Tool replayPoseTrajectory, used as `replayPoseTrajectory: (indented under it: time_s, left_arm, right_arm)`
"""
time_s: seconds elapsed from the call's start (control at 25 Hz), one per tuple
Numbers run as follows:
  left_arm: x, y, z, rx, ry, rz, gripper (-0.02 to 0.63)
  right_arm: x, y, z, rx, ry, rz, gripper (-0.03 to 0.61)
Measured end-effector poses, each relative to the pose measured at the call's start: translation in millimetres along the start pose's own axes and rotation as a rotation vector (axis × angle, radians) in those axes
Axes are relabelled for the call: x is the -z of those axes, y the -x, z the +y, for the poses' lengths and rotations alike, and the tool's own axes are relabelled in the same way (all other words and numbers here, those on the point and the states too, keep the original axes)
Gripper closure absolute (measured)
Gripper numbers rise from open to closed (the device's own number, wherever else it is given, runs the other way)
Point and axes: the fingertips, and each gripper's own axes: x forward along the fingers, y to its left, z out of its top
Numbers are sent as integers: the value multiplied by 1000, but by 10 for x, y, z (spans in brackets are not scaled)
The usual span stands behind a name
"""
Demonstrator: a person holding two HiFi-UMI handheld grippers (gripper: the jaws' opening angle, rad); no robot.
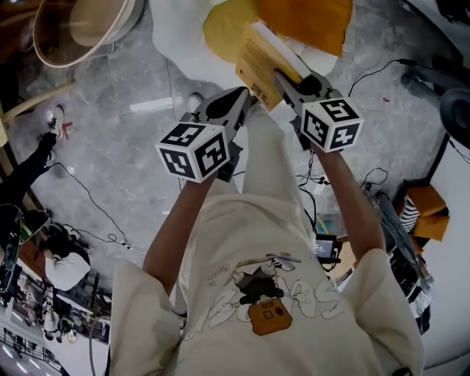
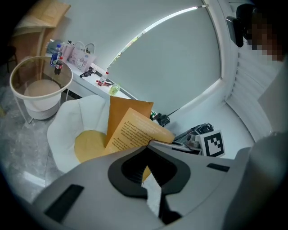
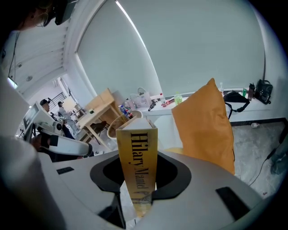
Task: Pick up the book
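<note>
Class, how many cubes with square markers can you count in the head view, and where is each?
2. Left cube sits left of centre; right cube to its right, slightly higher.

Book [image 3: 137, 164] spine: "Hilary Mantel"

**One book, two claws**

One yellow book [image 1: 258, 64]. Two claws: the left claw [image 1: 248, 97] and the right claw [image 1: 283, 79]. Two marker cubes [image 1: 194, 150], [image 1: 332, 123] (one per claw). One orange cushion [image 1: 305, 22], one yellow seat pad [image 1: 220, 29], one white chair [image 1: 172, 37], and one round basket [image 1: 77, 29].
</note>
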Motion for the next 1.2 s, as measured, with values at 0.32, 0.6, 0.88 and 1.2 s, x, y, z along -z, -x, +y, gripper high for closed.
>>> replayPoseTrajectory:
  time_s: [0.32,0.6,0.88,1.2]
  left_arm:
    - [-132,376,-92,7,-38,-25,607]
    - [-305,639,-152,39,-85,-48,607]
    - [-392,889,-219,55,-128,-66,607]
    - [-443,1387,-181,87,-132,-94,607]
  right_arm:
    - [-81,192,327,-6,-1,-26,423]
    - [-107,305,665,-25,0,-32,423]
    - [-191,472,1034,-44,41,-55,423]
    - [-254,579,1536,-50,43,-98,425]
